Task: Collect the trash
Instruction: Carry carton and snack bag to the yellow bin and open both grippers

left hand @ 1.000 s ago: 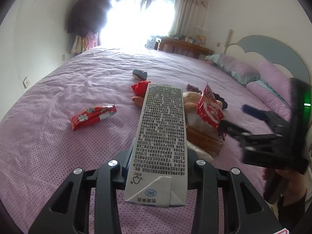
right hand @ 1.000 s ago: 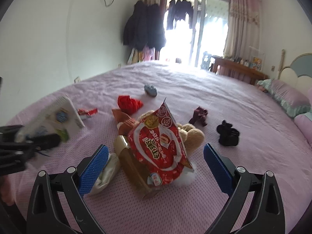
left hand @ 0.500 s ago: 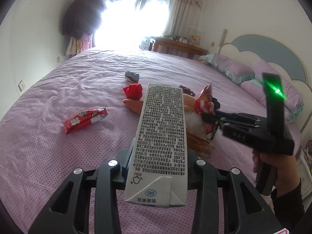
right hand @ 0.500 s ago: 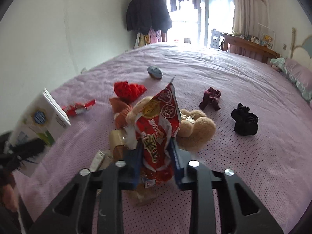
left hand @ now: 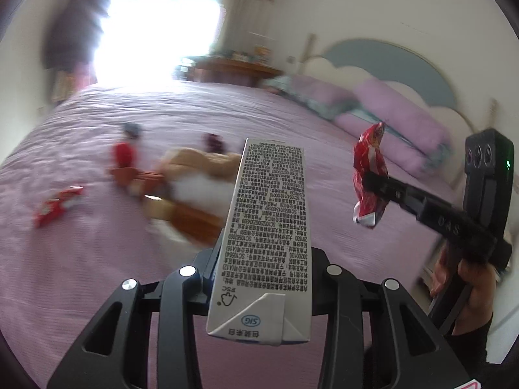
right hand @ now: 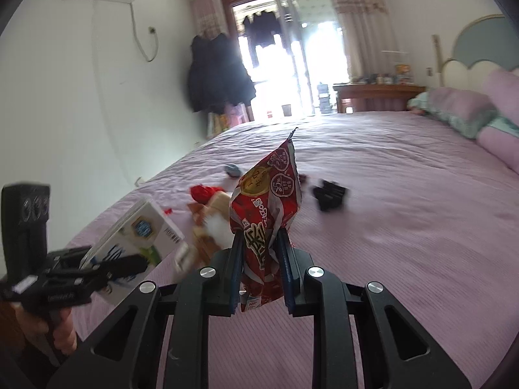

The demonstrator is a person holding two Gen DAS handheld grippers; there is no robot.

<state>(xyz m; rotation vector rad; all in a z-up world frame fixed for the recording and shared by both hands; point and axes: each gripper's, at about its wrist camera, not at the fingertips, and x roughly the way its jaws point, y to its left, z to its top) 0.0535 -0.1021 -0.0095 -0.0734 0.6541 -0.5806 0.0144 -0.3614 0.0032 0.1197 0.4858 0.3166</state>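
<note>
My left gripper (left hand: 264, 259) is shut on a white milk carton (left hand: 269, 214) whose printed side faces the camera; it is held above the purple bed. The right wrist view shows the same carton (right hand: 139, 236) at the lower left in the left gripper (right hand: 107, 262). My right gripper (right hand: 261, 246) is shut on a crumpled red snack bag (right hand: 269, 194), its blue pads pressing the bag's lower half. From the left wrist view the bag (left hand: 369, 175) hangs in the air at the right, clear of the bedspread, in the right gripper (left hand: 373, 183).
On the purple bed (right hand: 405, 259) lie a red wrapper (left hand: 58, 206), a plush bear (left hand: 198, 168), a brown bottle (left hand: 188, 218), a red cloth (left hand: 125, 154) and a black hair tie (right hand: 331, 194). Pillows (left hand: 389, 110) line the headboard at the right.
The right gripper's jaws closed on the red snack bag and lifted it off the pile, up and away to the right. The left gripper with the carton shifted, so its view swung.
</note>
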